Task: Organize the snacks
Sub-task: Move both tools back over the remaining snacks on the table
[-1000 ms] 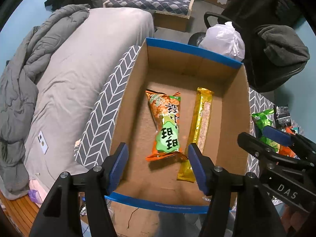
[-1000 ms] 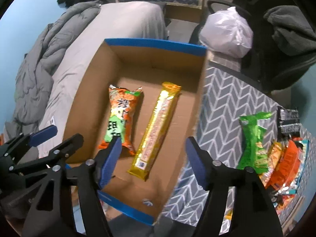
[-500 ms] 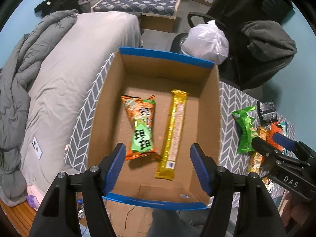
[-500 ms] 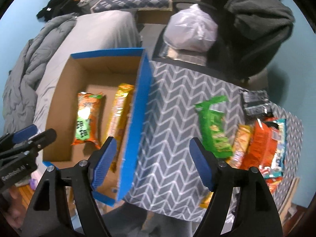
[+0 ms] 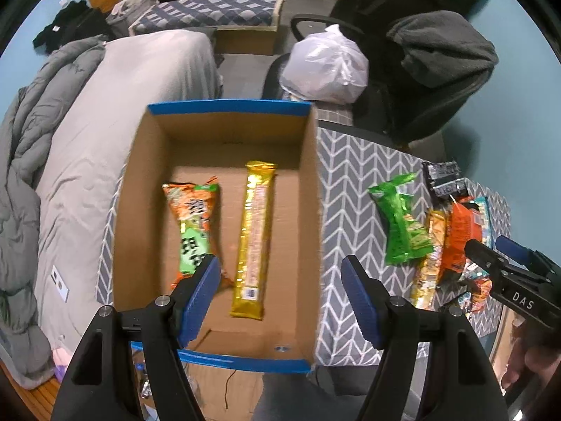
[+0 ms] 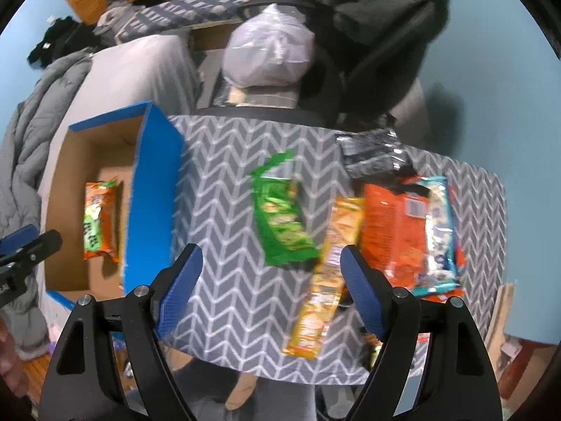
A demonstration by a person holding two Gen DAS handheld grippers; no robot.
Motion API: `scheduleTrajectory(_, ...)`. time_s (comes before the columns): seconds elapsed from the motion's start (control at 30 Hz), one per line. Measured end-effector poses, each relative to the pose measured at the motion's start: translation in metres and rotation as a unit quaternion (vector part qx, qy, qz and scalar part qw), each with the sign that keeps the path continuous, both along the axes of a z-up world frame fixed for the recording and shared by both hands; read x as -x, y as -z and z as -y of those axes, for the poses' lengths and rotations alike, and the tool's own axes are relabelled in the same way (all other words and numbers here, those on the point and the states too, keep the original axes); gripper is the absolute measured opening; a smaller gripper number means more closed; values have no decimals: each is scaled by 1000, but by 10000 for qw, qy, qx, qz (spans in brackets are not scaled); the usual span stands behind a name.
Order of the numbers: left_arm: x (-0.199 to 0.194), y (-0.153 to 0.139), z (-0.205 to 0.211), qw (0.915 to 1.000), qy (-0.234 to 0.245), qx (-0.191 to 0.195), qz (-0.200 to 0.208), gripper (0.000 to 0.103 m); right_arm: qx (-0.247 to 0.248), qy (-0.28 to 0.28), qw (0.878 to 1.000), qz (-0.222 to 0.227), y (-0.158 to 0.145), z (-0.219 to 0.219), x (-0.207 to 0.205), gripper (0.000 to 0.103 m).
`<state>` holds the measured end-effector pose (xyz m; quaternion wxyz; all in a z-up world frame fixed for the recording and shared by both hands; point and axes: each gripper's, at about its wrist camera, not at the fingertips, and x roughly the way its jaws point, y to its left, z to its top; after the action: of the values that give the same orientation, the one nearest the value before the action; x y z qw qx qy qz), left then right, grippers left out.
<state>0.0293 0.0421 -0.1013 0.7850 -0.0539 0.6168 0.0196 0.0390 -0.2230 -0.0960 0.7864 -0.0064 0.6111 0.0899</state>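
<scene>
The green packet (image 6: 280, 210) lies on the bench (image 6: 228, 280), right of the cardboard box (image 6: 154, 189). Right gripper (image 6: 271, 280) hovers above it, fingers apart, empty; likewise the left gripper (image 5: 280, 298). The overlapping yellow bar (image 6: 326, 273) risks being snagged.

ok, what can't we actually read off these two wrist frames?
- Gold bar: hidden behind the box wall in the right wrist view.
- Snack pile: lower part covered by the right gripper in the left wrist view.
- Green packet print: motion blur, right wrist view.
- Orange pack: partly under a blue-edged pack.
</scene>
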Motion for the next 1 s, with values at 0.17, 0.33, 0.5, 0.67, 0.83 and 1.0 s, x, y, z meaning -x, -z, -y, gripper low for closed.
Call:
scheduleTrajectory(0.17, -6, -1, 27, 9998, 180, 11, -21, 74, 92, 238, 9997, -23, 3, 34, 0, 81)
scheduleTrajectory(0.33, -12, 3, 55, 9992, 380, 2, -92, 76, 218, 394, 9990, -45, 7, 64, 1, 85)
scheduleTrajectory(0.5, -20, 13, 81, 9981, 577, -27, -232, 76, 251, 579, 9979, -116, 19, 94, 0, 85)
scheduleTrajectory(0.67, -28, 28, 101, 9966, 708, -68, -419, 76, 228, 725, 9967, -278, 39, 120, -3, 86)
scheduleTrajectory(0.83, -34, 45, 117, 9954, 741, -94, -596, 77, 92, 752, 9963, -406, 58, 131, -8, 86)
scheduleTrajectory(1.0, -41, 62, 129, 9940, 789, -154, -739, 77, -16, 710, 9961, -526, 79, 131, -15, 86)
